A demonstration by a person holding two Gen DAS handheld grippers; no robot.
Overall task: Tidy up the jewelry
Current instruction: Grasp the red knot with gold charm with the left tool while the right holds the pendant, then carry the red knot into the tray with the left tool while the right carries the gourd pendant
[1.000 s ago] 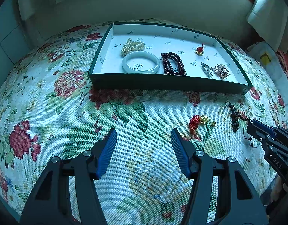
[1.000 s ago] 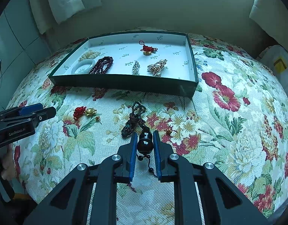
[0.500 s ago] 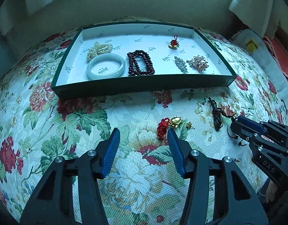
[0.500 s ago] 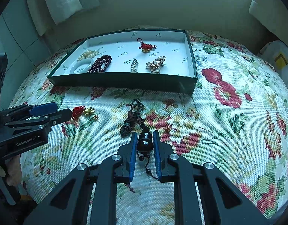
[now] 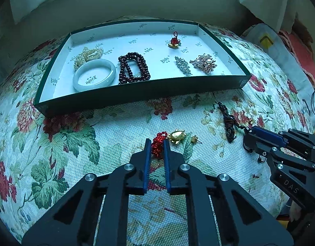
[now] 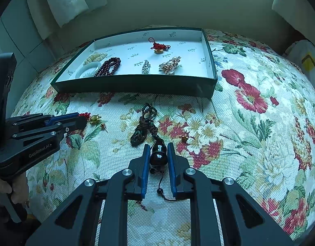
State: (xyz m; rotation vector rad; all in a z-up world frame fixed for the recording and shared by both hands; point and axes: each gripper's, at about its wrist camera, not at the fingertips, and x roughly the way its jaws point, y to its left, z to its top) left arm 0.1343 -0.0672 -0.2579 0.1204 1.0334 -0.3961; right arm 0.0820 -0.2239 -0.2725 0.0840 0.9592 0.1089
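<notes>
The left gripper (image 5: 157, 143) is closing on the red knot charm (image 5: 158, 146), which lies on the floral cloth (image 5: 116, 135) before the tray (image 5: 137, 94); grip the knot firmly, not the gold turtle (image 5: 177, 136). The right gripper (image 6: 158, 149) clamps the dark pendant (image 6: 158, 157); lift its cord (image 6: 144, 125) clear.
</notes>
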